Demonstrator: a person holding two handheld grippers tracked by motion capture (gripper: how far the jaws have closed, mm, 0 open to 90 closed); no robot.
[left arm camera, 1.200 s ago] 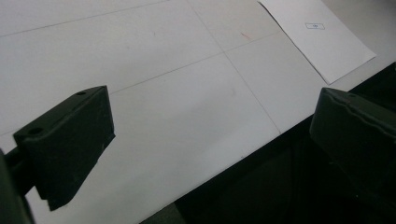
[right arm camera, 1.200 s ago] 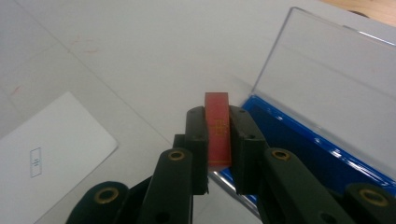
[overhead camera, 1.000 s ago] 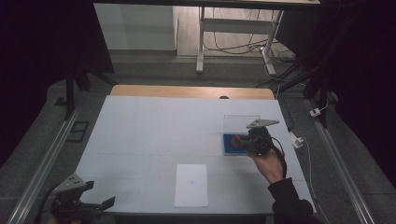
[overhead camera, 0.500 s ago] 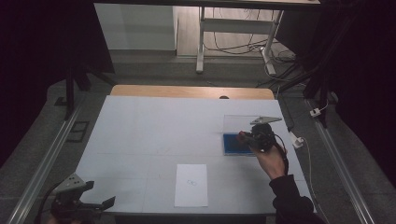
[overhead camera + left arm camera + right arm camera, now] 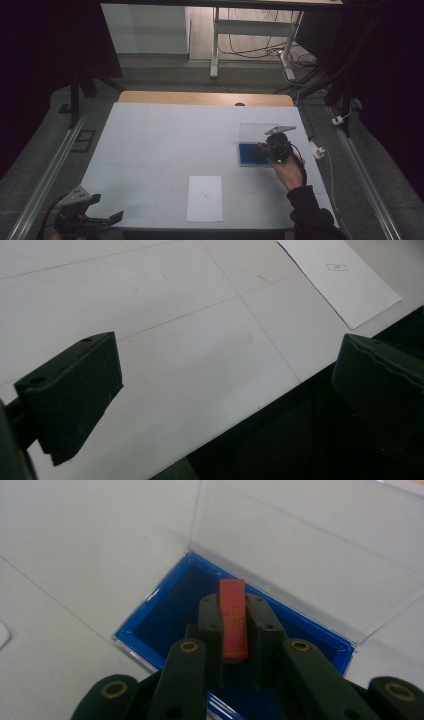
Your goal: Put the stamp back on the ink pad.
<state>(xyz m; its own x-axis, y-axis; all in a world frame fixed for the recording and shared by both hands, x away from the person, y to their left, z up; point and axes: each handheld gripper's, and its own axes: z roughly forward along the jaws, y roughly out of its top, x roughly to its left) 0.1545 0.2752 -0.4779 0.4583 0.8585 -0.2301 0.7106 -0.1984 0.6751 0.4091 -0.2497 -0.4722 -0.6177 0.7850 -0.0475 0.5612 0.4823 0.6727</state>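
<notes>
The red card (image 5: 233,620) stands on edge between the two black jaws of the right gripper (image 5: 234,630), which are clamped on its flat faces. It has fine gold markings on the side that faces the camera, and its top end sticks out past the jaw tips. The card hangs just above the blue tray of the box (image 5: 165,611), over the tray's middle; I cannot tell whether its far end touches the tray floor. The box's clear lid (image 5: 300,545) stands open behind the card, hinged along the tray's far edge and leaning back.

Seen from above, the box (image 5: 248,155) sits on the right half of the white table (image 5: 165,140), and the right gripper (image 5: 266,149) is over it, its hand (image 5: 290,172) reaching in from the near edge.

Nearer the person than the box, close to the table's front edge, lies a sheet (image 5: 205,198) with a small printed mark at its middle.

Well apart from the box, at the table's near left corner, the left gripper (image 5: 107,219) has its jaws wide apart with nothing between them, over the table's edge.
</notes>
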